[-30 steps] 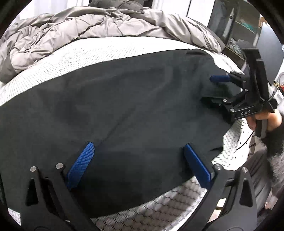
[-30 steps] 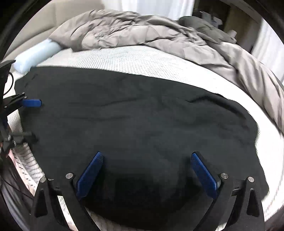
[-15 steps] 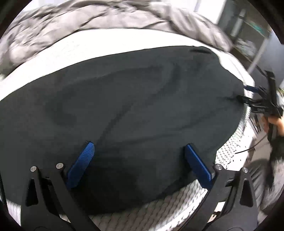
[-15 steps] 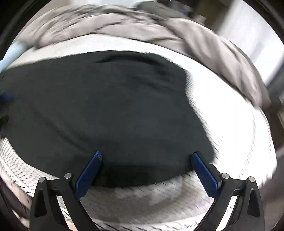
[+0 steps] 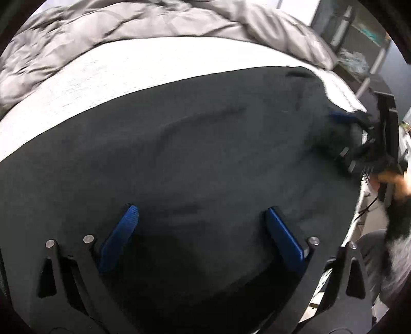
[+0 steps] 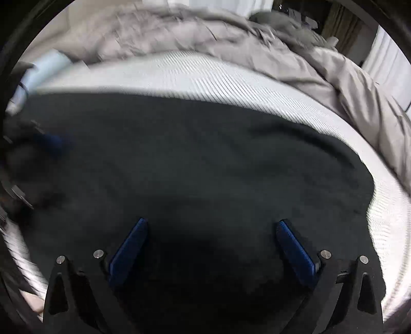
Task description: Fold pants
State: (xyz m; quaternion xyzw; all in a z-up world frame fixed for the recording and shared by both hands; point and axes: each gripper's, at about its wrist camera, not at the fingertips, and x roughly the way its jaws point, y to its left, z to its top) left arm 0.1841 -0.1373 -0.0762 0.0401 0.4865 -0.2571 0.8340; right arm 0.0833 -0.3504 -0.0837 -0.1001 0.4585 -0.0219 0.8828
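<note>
Black pants (image 5: pixel 205 144) lie spread flat across the white mattress (image 5: pixel 123 74). My left gripper (image 5: pixel 201 214) hovers open over their near edge, blue pads wide apart, nothing between them. My right gripper (image 6: pixel 212 224) is open too, low over the near part of the pants (image 6: pixel 205 159). In the left wrist view the right gripper (image 5: pixel 344 136) shows blurred at the pants' right end, held by a hand (image 5: pixel 393 179). In the right wrist view the left gripper (image 6: pixel 48 144) is a dark blur at the pants' left end.
A crumpled grey duvet (image 5: pixel 143 23) is heaped along the far side of the bed (image 6: pixel 257 41). A pale blue pillow (image 6: pixel 43 69) lies at the far left. Shelving (image 5: pixel 359 46) stands beyond the bed's right end. The mattress edge runs just below both grippers.
The right gripper swung toward the pants' right end, then came back over the cloth. The left gripper edged further over the pants. Both stayed open.
</note>
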